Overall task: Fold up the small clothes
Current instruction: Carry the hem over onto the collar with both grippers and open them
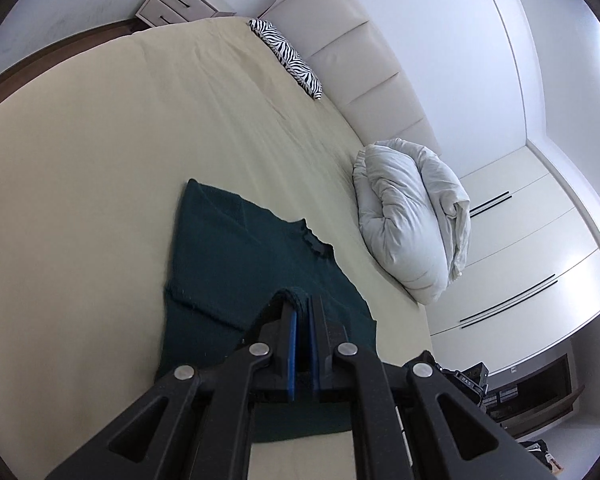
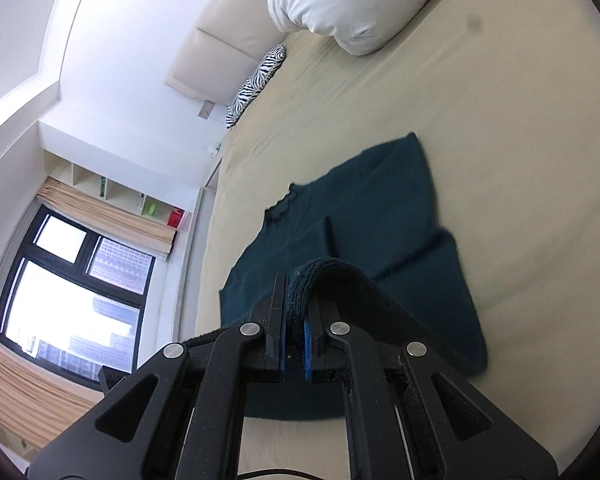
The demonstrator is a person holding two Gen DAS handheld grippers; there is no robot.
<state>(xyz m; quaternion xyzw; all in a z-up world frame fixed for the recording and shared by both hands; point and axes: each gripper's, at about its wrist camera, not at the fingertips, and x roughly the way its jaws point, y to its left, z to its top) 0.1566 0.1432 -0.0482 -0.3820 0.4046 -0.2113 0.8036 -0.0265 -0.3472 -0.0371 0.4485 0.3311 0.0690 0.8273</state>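
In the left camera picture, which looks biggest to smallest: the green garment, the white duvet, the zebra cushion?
1. Green garment, though it lies nearest the camera.
2. White duvet.
3. Zebra cushion, farthest away, so its true size is unsure.

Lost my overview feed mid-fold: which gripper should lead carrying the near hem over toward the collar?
Neither clearly: left gripper and right gripper are both shut on the dark green garment, each pinching a lifted edge. Move them together.
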